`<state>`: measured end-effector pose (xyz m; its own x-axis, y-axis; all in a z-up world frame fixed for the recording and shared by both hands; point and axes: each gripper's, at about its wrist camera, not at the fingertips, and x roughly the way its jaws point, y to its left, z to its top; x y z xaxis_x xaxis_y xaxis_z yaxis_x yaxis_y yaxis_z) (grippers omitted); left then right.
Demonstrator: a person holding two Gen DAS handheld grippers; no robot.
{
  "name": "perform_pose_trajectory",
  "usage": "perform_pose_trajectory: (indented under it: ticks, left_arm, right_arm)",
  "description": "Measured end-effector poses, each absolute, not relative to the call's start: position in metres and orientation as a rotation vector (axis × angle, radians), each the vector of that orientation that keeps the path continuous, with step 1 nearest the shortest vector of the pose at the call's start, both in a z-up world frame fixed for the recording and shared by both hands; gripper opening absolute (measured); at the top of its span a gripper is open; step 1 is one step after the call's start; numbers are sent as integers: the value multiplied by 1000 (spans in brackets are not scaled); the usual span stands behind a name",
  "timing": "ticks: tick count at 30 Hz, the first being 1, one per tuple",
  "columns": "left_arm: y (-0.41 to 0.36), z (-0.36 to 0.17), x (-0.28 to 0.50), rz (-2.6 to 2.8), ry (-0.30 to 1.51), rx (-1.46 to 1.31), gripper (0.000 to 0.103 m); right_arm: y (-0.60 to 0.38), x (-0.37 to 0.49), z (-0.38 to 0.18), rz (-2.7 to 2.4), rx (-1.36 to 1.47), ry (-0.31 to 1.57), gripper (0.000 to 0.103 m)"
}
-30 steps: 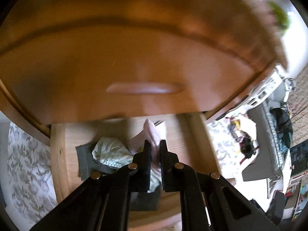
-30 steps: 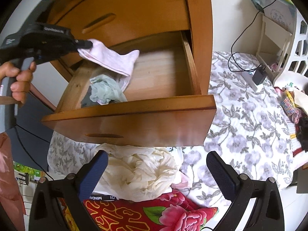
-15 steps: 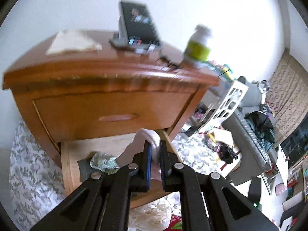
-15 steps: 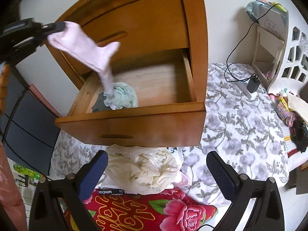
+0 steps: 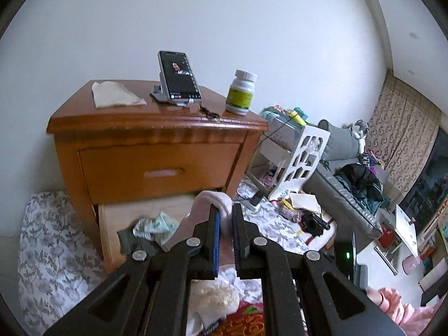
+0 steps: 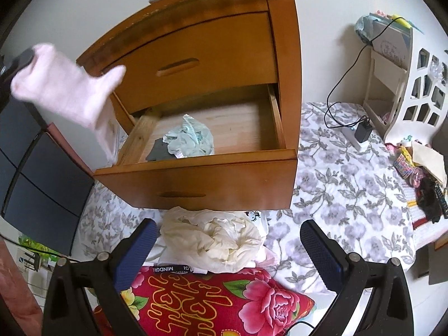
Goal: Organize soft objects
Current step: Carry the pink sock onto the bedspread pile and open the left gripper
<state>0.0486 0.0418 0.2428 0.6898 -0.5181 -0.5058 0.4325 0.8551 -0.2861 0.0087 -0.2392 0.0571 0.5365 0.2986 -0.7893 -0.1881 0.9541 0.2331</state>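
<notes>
My left gripper [image 5: 224, 210] is shut on a pale pink sock [image 5: 217, 200], which hangs from its tips; in the right wrist view the same pink sock [image 6: 67, 89] dangles at the upper left, outside and above the open bottom drawer [image 6: 201, 162] of the wooden nightstand [image 6: 224, 42]. Inside the drawer lie a mint-green crumpled cloth [image 6: 190, 137] and a dark grey piece [image 6: 161, 151]. My right gripper [image 6: 229, 246] stands open above a cream crumpled garment [image 6: 212, 240] on the bed, touching nothing.
A red floral pillow [image 6: 212, 299] lies below the cream garment on the flowered bedsheet [image 6: 336, 190]. On the nightstand top stand a phone [image 5: 179, 79], a pill bottle [image 5: 242, 92] and a folded cloth [image 5: 114, 95]. A white lattice shelf [image 6: 414, 84] and charger cable [image 6: 361, 131] sit at right.
My left gripper lifted the pink sock up out of the drawer and back to the left, away from the nightstand. The right gripper rose slightly, still open.
</notes>
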Motion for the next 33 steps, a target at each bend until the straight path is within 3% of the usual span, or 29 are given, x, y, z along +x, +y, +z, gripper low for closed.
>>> perform_pose_trajectory:
  ticks: [9,33]
  left_arm:
    - [34,213,7,-561,670,-121,8]
    - [-2,21,60,-379,1106,-123,8]
  right_arm:
    - [-231,0,63,314,100,941,103]
    - [-228,5,52,313,95,972,103]
